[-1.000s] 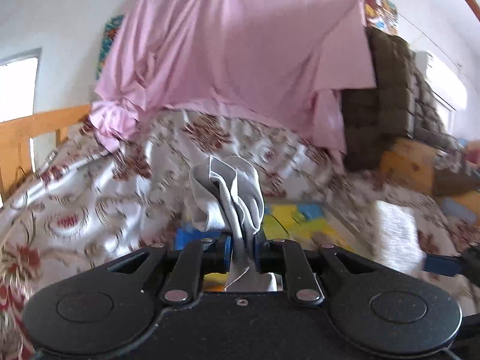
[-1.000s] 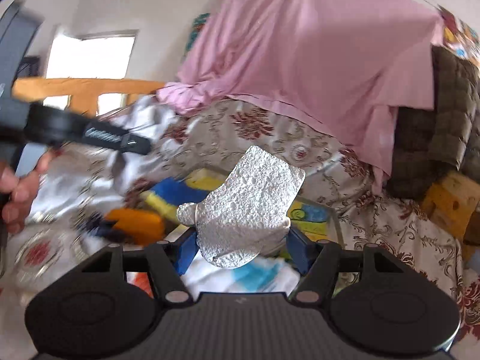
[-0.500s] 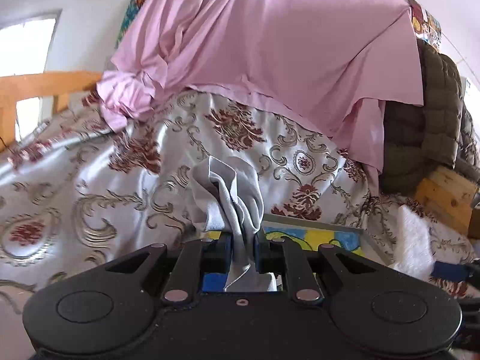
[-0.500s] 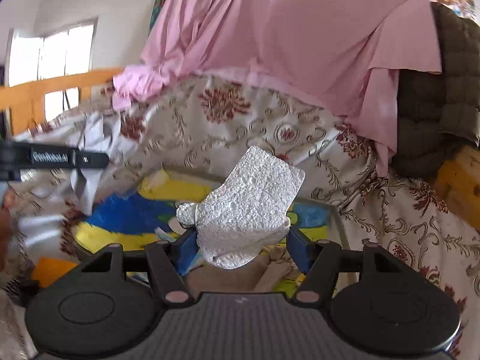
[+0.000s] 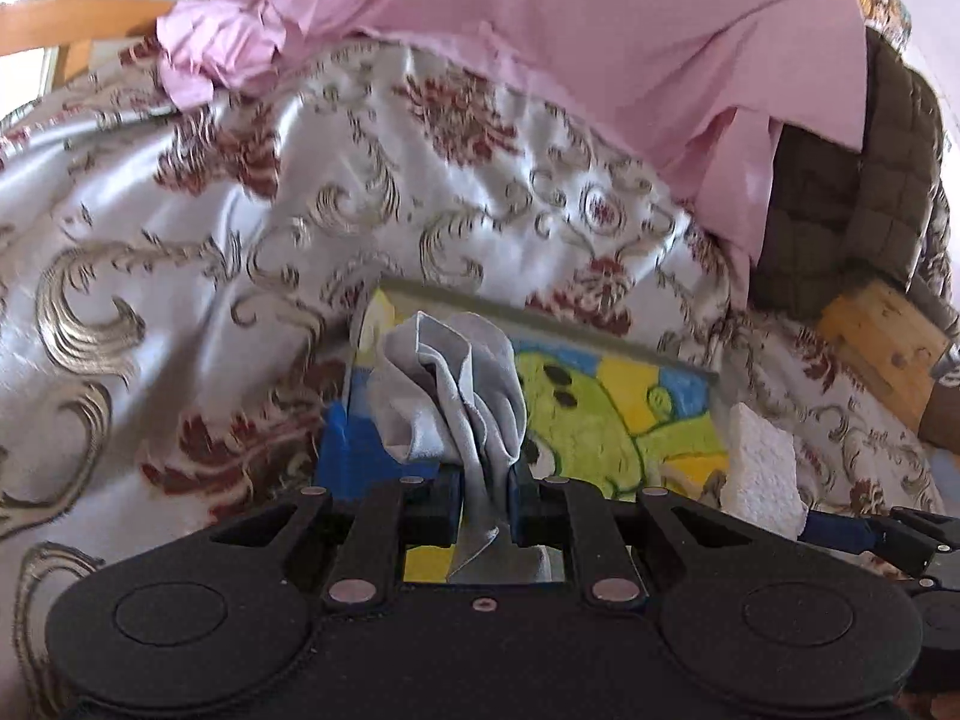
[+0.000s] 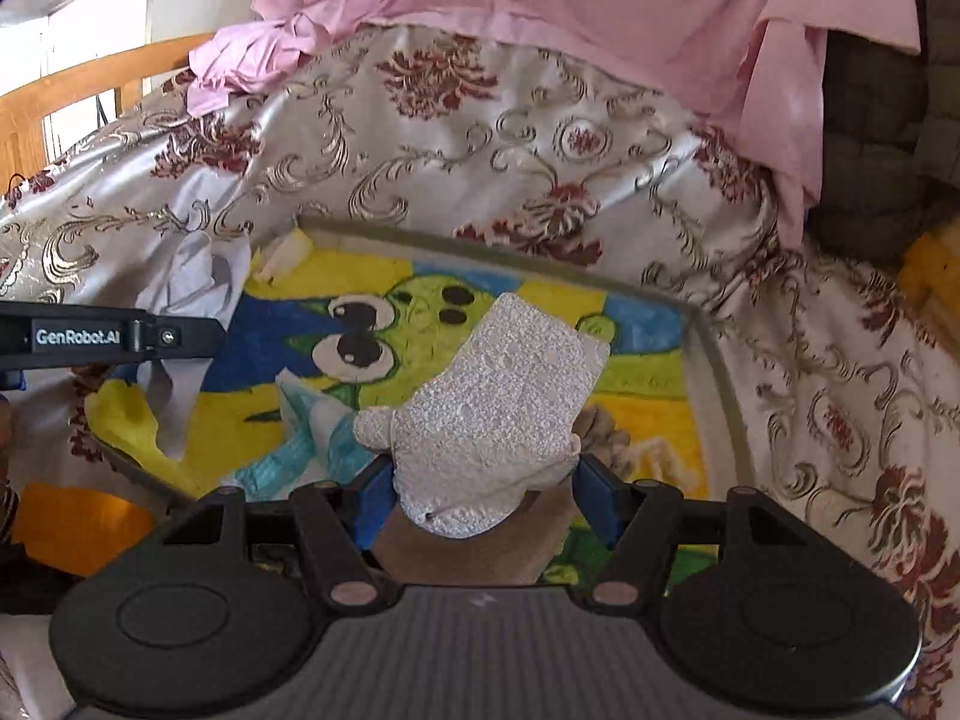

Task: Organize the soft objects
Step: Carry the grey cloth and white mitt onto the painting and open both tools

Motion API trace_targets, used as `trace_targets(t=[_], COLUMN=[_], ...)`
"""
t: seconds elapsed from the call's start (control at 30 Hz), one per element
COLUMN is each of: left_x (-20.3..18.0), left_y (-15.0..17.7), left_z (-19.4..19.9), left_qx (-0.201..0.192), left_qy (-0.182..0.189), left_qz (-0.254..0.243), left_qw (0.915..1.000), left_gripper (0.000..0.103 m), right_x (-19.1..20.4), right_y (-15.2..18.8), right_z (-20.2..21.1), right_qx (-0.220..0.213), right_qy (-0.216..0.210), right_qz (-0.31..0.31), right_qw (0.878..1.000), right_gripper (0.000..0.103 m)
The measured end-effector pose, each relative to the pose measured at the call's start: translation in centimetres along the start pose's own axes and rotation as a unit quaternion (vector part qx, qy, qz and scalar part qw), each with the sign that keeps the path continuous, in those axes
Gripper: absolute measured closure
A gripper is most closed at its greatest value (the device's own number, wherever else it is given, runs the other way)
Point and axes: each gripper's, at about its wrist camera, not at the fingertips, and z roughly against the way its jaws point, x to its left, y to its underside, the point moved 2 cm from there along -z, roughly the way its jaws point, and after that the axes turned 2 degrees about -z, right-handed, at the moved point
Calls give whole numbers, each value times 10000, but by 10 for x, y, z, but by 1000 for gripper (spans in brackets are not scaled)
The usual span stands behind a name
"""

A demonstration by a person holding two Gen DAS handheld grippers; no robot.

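Held a crumpled grey cloth point(image 5: 456, 396) in the left tongs point(image 5: 485, 498), clamped tight on its gathered middle – hung above the near left corner of a tray point(image 6: 714, 372) painted with a green cartoon face. Gripped a white fuzzy sock point(image 6: 498, 414) in the right tongs point(image 6: 483, 495), spread wide around its bulk, over the tray's near middle. Sat on a floral bedspread point(image 5: 180, 228), that tray, with a striped sock point(image 6: 312, 426) and a brown sock point(image 6: 480, 552) lying inside. Draped behind – a pink sheet point(image 5: 600, 30)

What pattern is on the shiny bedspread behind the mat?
Silver-white bedspread with gold scrolls and dark red floral medallions; right wrist view shows it best.
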Motion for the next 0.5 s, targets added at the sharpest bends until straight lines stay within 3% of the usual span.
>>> trace_targets(t=[0.3,0.37,0.5], left_x=[-3,-3,-6], left_y=[8,9,8], left_z=[-16,-17,-16], left_qx=[444,519,553], left_qy=[-4,-13,-170], left_qz=[-67,-64,-103], left_qw=[9990,9986,9983], left_gripper=[88,83,83], right_x=[6,7,7], right_y=[4,4,3], right_z=[-5,-5,-6], right_qx=[130,127,136], right_qy=[39,48,69], right_qz=[139,130,147], right_qw=[9998,9998,9998], right_gripper=[34,33,32])
